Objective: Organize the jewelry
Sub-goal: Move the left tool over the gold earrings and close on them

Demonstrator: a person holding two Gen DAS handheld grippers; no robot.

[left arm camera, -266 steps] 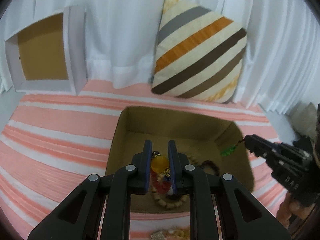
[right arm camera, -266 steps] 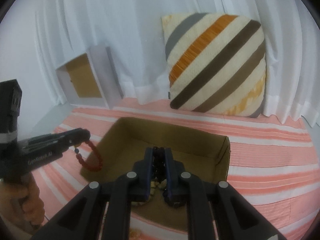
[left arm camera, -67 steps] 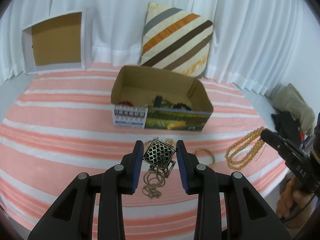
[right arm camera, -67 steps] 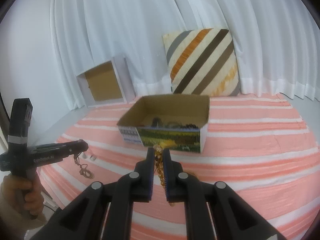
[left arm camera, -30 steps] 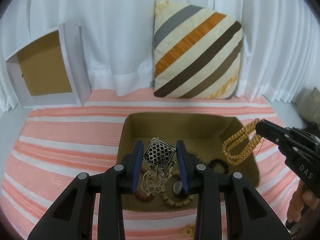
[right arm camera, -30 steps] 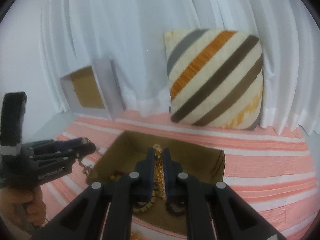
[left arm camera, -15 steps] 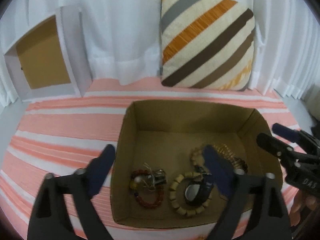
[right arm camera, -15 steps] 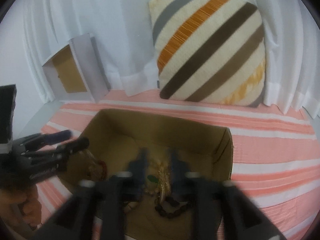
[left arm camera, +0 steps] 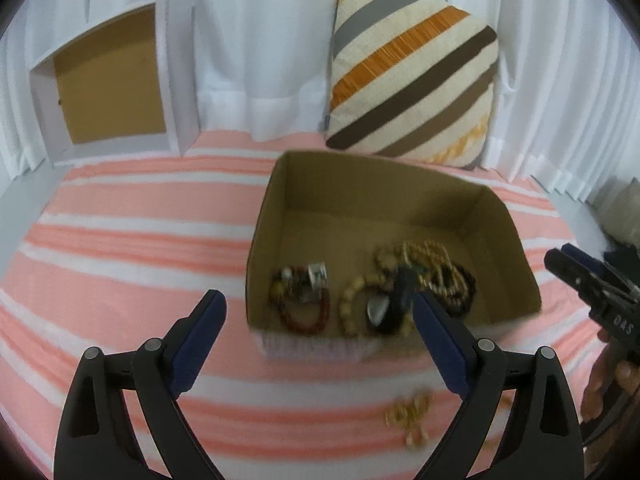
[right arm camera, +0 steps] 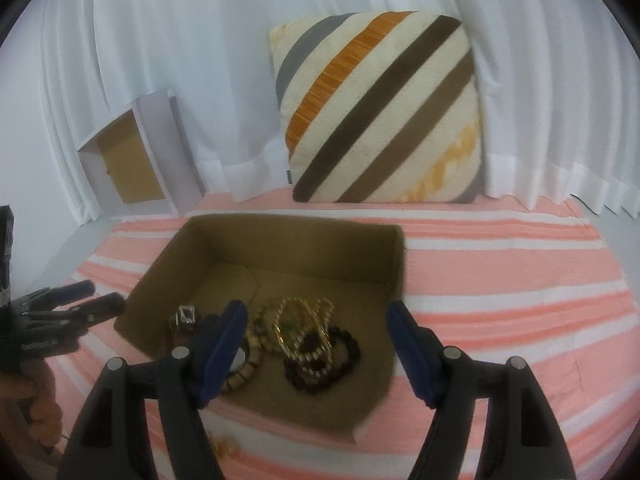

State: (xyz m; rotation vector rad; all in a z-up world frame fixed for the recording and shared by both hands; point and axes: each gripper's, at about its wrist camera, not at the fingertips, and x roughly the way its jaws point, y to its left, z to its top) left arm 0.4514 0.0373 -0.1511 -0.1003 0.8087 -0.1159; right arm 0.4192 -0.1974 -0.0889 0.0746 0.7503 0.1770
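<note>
An open cardboard box (left arm camera: 504, 224) (right arm camera: 288, 244) stands on the pink striped cloth. Inside lie a red bead bracelet (left arm camera: 304, 318), a metal cage pendant (left arm camera: 318, 276) (right arm camera: 186, 316), a wooden bead bracelet (left arm camera: 354, 300), a gold bead necklace (left arm camera: 430, 258) (right arm camera: 304, 320) and a dark bead bracelet (right arm camera: 324, 364). My left gripper (left arm camera: 318, 316) is wide open and empty, just in front of the box. My right gripper (right arm camera: 316, 332) is wide open and empty above the box's near side. A small gold piece (left arm camera: 410, 414) lies on the cloth in front of the box.
A striped cushion (left arm camera: 412, 80) (right arm camera: 380, 112) leans on the white curtain behind the box. A white-framed box (left arm camera: 108, 80) (right arm camera: 136, 160) stands at the back left. Dark and beige cloth items (left arm camera: 624, 216) lie at the far right edge.
Both grippers opened and let go: the cage pendant and the gold bead necklace now lie in the box. Both grippers have since pulled back from the box.
</note>
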